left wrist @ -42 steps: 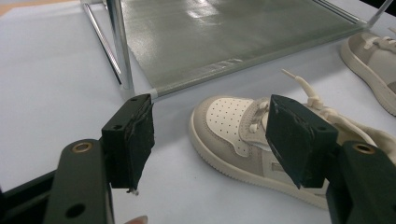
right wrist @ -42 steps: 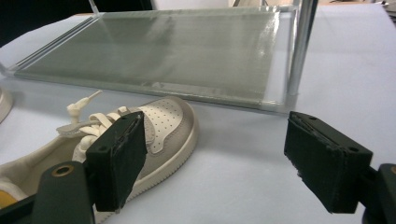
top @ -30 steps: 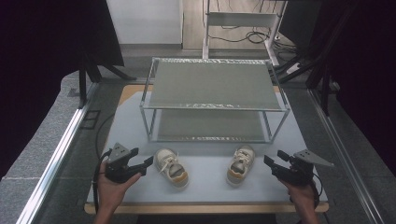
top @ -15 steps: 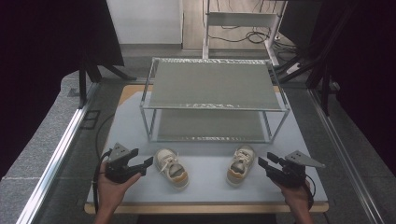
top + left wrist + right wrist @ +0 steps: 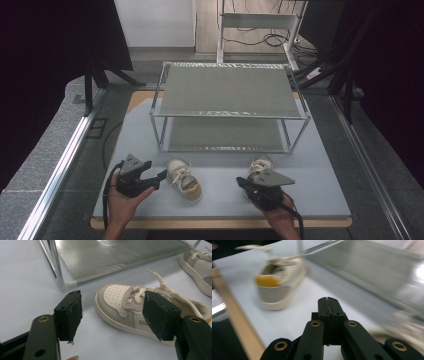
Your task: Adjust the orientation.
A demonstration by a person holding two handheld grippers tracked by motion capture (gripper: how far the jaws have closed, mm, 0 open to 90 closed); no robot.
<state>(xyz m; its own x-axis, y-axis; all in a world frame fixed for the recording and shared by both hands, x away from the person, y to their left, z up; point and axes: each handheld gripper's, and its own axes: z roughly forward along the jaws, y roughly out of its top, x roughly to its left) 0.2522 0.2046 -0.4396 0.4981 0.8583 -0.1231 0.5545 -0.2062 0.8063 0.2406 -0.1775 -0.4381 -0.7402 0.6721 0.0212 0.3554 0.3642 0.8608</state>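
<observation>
Two small beige-and-white shoes lie on the grey table in front of a metal rack (image 5: 230, 90). The left shoe (image 5: 184, 179) (image 5: 125, 307) has its toe pointing at the rack and its loose laces spread out. My left gripper (image 5: 156, 172) (image 5: 113, 312) is open just left of it, its jaws aimed at the shoe's side without touching it. The right shoe (image 5: 260, 163) (image 5: 200, 267) is partly covered by my right gripper (image 5: 241, 183) (image 5: 328, 300), which is shut on nothing. The blurred right gripper view shows the left shoe (image 5: 277, 287) with its yellow insole.
The two-shelf rack has a grey top shelf and a lower shelf (image 5: 225, 134) (image 5: 112, 255), with thin metal legs (image 5: 56, 267) near the left shoe. The table's wooden front edge (image 5: 220, 222) runs close behind both hands. Aluminium rails (image 5: 65, 165) flank the table.
My right gripper has swung left from the table's right side to sit in front of and partly over the right shoe. The left gripper and both shoes have stayed put.
</observation>
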